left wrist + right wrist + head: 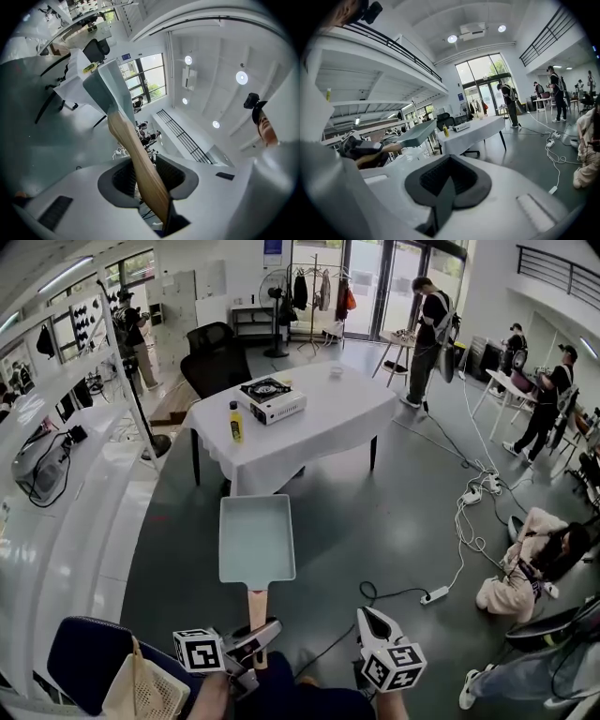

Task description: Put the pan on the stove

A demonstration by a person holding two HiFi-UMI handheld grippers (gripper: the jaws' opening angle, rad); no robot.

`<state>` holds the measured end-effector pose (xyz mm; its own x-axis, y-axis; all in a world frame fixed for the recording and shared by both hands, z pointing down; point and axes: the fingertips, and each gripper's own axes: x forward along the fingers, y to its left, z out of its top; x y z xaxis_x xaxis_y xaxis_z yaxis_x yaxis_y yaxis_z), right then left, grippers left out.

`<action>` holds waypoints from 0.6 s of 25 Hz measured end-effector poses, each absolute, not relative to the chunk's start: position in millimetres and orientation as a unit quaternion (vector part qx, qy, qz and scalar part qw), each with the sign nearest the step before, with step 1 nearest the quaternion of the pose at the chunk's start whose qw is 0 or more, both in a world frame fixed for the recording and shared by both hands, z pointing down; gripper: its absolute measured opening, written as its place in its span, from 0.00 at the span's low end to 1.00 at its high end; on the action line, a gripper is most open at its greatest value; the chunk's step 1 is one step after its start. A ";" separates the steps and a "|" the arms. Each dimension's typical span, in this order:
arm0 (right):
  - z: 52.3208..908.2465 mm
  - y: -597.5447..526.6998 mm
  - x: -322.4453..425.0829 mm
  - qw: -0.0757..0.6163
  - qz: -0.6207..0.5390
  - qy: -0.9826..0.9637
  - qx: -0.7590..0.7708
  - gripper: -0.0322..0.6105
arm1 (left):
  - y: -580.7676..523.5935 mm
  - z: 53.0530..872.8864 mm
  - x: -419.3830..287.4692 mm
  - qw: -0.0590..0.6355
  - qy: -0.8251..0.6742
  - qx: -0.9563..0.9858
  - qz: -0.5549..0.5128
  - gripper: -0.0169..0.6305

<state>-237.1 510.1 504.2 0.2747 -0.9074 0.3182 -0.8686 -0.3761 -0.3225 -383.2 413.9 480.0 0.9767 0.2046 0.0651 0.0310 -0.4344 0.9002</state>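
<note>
A pale green rectangular pan [256,540] with a wooden handle [257,606] hangs level above the grey floor, in front of me. My left gripper [255,638] is shut on the handle's near end; in the left gripper view the handle [140,159] runs out between the pads to the pan [110,89]. My right gripper [373,624] is shut and empty, to the right of the handle and apart from it. A portable stove [272,397] sits on the white-clothed table [319,432] farther ahead. In the right gripper view the pan [412,133] shows at left, the stove [461,127] beyond.
A yellow bottle [236,422] stands on the table near the stove. A black office chair [214,357] is behind the table. Cables and a power strip [436,594] lie on the floor at right, by a seated person [530,559]. A white counter [56,474] runs along the left.
</note>
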 end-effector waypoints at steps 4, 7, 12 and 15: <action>515.5 521.6 -234.7 0.036 -0.238 0.561 -0.792 0.05 | 430.4 482.6 -378.3 0.538 0.069 0.837 0.074 0.21; 516.0 517.2 -230.3 0.036 -0.235 0.567 -0.789 0.05 | 432.2 489.3 -377.0 0.539 0.060 0.836 0.080 0.21; 524.7 489.4 -221.1 0.033 -0.243 0.576 -0.780 0.05 | 412.9 503.4 -370.2 0.543 0.039 0.833 0.096 0.21; 522.0 460.8 -212.6 0.034 -0.242 0.585 -0.773 0.05 | 391.8 500.6 -358.9 0.547 0.045 0.831 0.087 0.21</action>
